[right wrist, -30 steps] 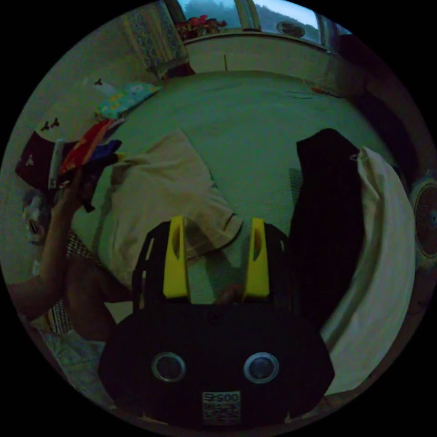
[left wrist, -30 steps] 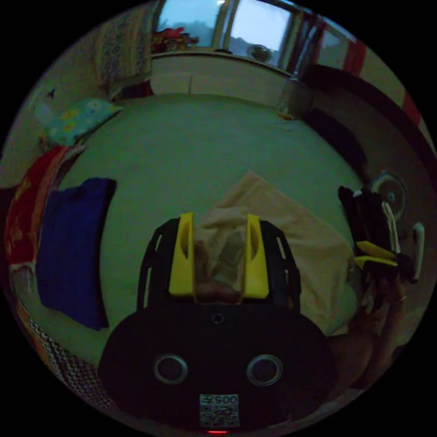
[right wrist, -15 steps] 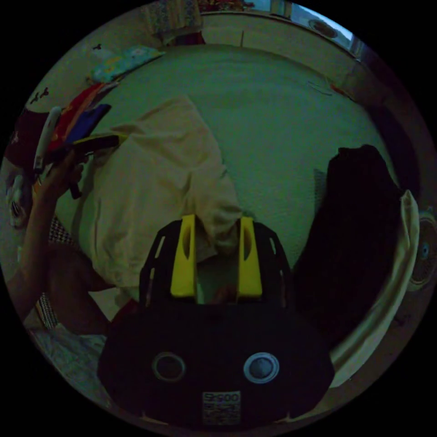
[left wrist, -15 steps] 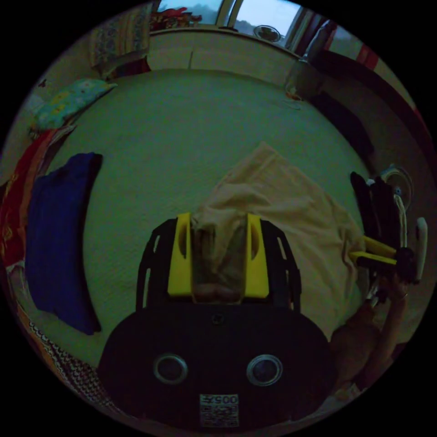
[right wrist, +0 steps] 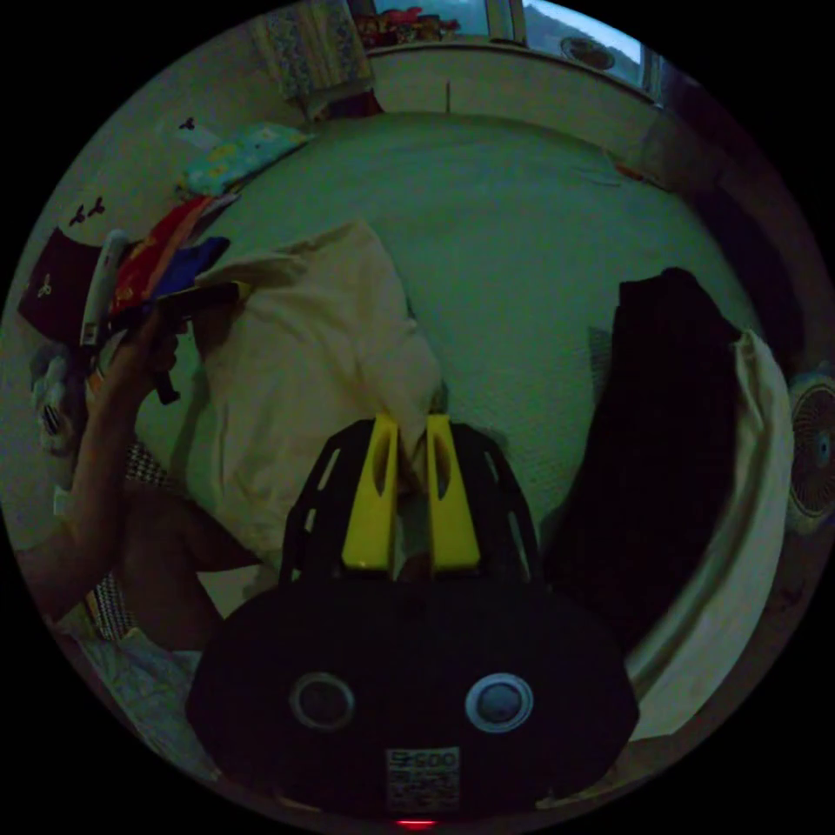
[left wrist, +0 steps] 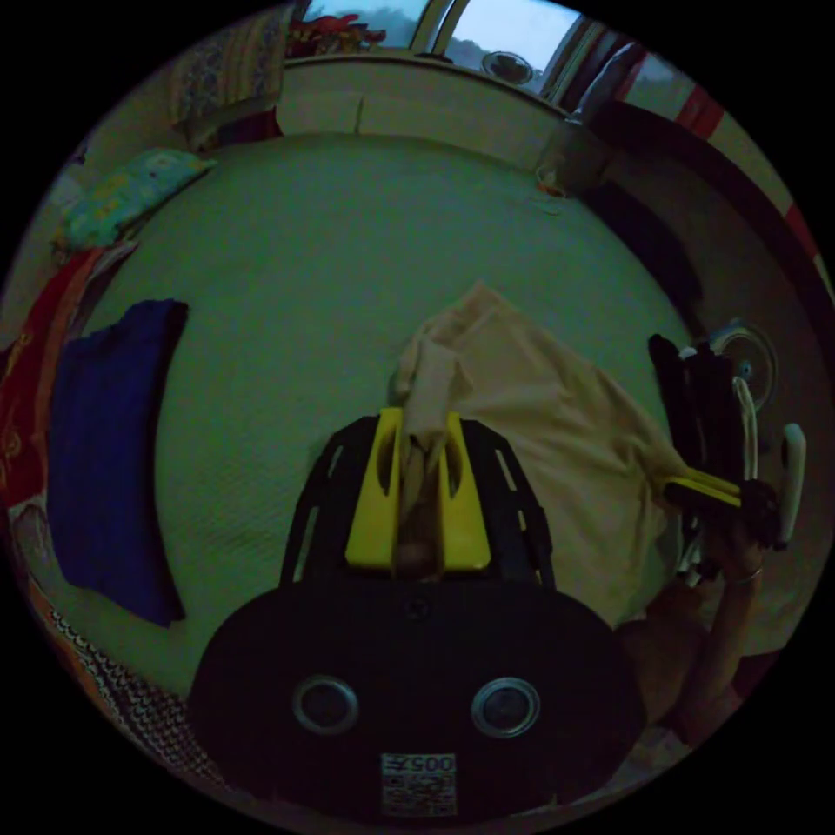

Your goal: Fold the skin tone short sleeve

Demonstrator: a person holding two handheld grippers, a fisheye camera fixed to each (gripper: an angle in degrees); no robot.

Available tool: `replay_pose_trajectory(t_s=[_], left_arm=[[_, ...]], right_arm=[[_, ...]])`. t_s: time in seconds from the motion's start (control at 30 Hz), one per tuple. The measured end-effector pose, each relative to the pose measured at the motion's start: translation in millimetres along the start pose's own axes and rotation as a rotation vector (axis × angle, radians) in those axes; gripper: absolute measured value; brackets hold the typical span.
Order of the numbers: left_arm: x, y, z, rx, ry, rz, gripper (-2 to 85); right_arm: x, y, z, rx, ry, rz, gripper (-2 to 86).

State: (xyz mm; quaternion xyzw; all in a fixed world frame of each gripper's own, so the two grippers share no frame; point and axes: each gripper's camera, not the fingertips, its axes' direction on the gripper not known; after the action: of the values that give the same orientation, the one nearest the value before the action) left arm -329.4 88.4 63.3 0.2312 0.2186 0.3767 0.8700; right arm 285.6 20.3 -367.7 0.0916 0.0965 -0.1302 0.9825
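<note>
With both tools clamped on the skin tone short sleeve (left wrist: 531, 417), which lies on the bed (left wrist: 330, 261) between them, proceed as follows. Left tool (left wrist: 419, 474): jaws pinched on a bunched corner. Right tool (right wrist: 410, 487): jaws closed on the opposite edge of the cloth. Lift both together, keep the span taut, avoid the dark garment (right wrist: 661, 435) beside the right tool, then lay flat before folding.
</note>
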Motion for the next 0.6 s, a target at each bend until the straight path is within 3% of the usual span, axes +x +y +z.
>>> replay_pose_trajectory(t_s=[0.2,0.37,0.6], left_arm=[[86,2,-67,0.146,-0.081,0.059,7.4],[158,-15,-121,0.168,-0.034,0.092,7.3],[320,-60,-195,0.211,-0.005,0.259,7.3]], right_arm=[[-2,44,-80,0.092,-0.018,0.02,1.2],[3,100,-175,0.18,0.024,0.035,1.2],[45,187,-312,0.288,0.065,0.143,1.2]])
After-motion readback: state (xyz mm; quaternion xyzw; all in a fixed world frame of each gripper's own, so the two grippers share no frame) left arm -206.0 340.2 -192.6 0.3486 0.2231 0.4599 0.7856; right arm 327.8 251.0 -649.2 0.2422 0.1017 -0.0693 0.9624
